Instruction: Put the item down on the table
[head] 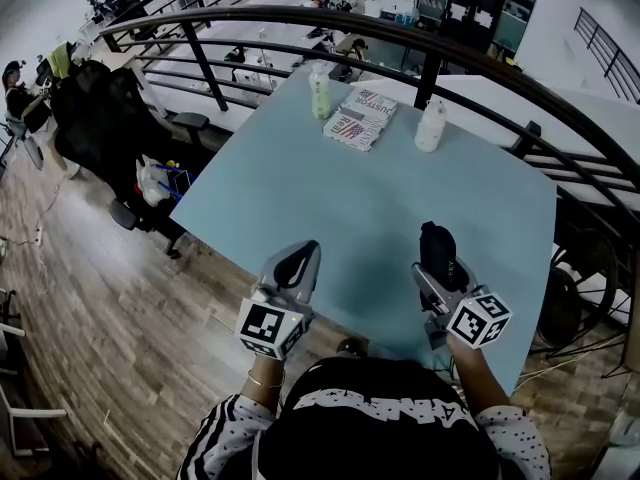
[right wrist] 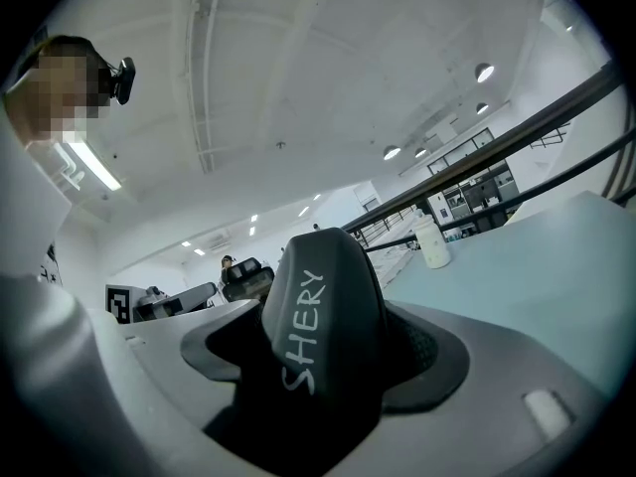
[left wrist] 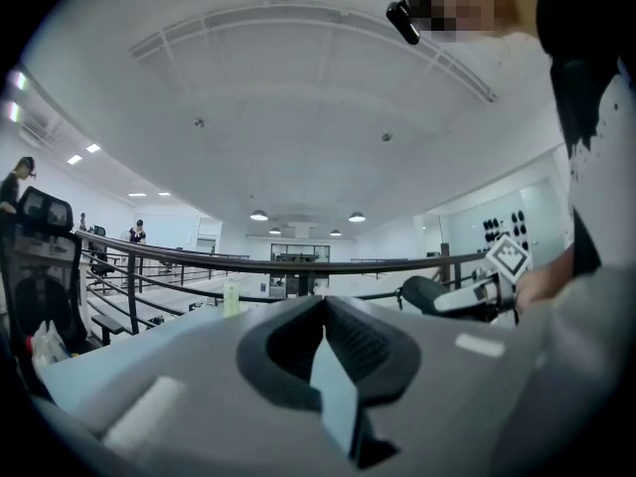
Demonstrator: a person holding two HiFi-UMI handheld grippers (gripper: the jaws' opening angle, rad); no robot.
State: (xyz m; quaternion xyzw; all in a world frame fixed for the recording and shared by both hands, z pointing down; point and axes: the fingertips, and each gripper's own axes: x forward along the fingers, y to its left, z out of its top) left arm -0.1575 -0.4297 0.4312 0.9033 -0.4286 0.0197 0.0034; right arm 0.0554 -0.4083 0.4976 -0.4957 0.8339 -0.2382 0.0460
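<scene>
Right claw (head: 438, 260) clamped on black case (right wrist: 320, 311); left claw (head: 297, 266) closed, empty, near table (head: 350, 188) edge.

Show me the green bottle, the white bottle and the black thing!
Green bottle (head: 319, 90): head view, its middle.
White bottle (head: 431, 126): head view, its body.
Black thing (right wrist: 336, 311): right gripper view, beside its lettering.

Black item (right wrist: 323, 336) — lower end hidden between jaws.

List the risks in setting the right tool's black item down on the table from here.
The right tool holds the black item fairly close to the near edge of the table. Released there, it might slide or tip off. The item sticks up tall and narrow from the jaws, so set upright it may topple.
</scene>
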